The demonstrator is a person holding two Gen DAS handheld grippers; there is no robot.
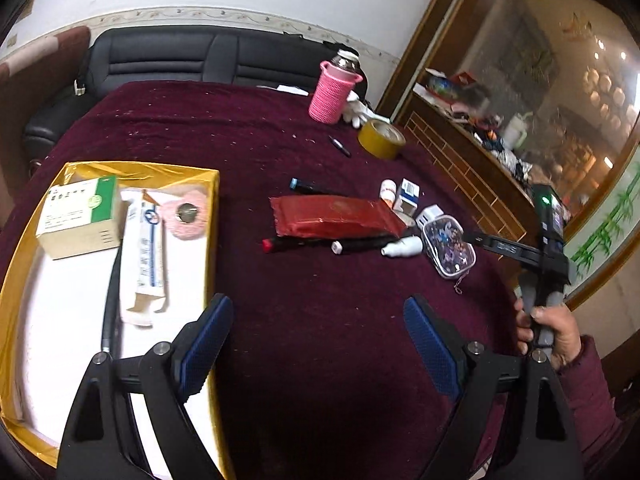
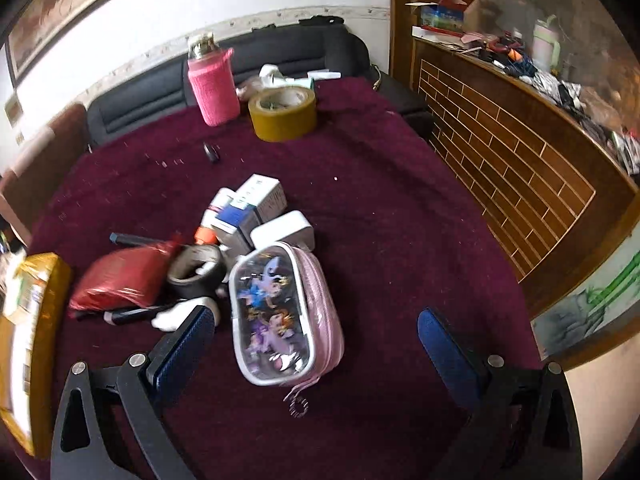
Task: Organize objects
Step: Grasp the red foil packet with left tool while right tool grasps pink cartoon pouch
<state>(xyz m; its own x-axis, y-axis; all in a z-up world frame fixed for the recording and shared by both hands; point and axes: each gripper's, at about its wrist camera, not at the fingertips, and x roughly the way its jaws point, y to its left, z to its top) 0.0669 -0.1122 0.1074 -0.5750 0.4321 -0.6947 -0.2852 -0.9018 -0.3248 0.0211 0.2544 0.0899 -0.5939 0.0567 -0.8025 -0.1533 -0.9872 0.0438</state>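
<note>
A gold box [image 1: 212, 200] with a white floor holds a green-and-white carton [image 1: 80, 216], a toothpaste box [image 1: 144, 256] and a pink round thing [image 1: 186, 216]. Right of it on the maroon cloth lie a red packet [image 1: 336, 218], pens, small medicine boxes [image 2: 248, 208] and a pink cartoon pouch [image 2: 280, 312]. My left gripper [image 1: 320, 344] is open and empty, near the box's right wall. My right gripper [image 2: 316, 348] is open and empty, its jaws on either side of the pouch's near end, not touching it.
A pink-sleeved bottle [image 2: 212, 88] and a yellow tape roll [image 2: 284, 114] stand at the table's far side. A black tape roll [image 2: 196, 272] sits by the red packet. A black sofa [image 1: 180, 60] lies behind; a cluttered wooden counter [image 2: 520, 152] is on the right.
</note>
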